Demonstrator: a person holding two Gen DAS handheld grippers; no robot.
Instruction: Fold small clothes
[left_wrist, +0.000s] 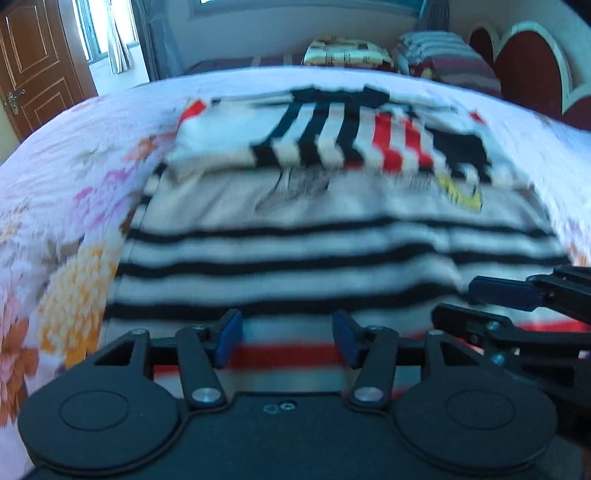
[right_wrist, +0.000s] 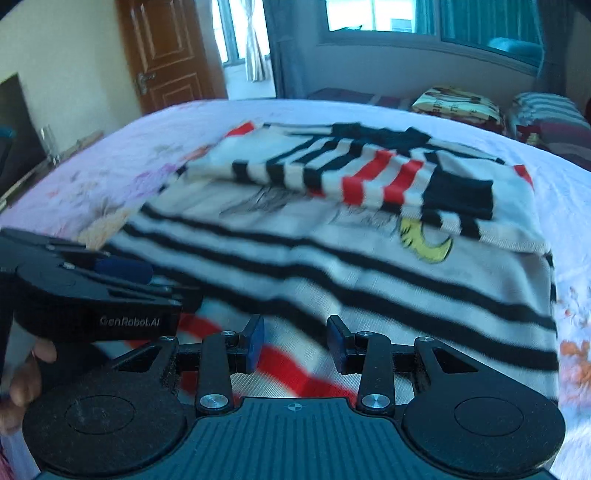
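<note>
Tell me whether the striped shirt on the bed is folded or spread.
Partly folded: the striped shirt's sleeves lie folded across its far end, while its near body lies spread flat.

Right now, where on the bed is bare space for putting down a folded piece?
Free: the floral bedsheet left of the striped sweater, and a narrower strip on its right. Crowded: the middle, and the pillows at the far side.

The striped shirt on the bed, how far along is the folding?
Partly done: the striped shirt has its sleeves folded across its upper half. In hand: nothing, as the left gripper and right gripper are both open above the near hem. Left: likely grasping the hem and folding it up over the sleeves.
</note>
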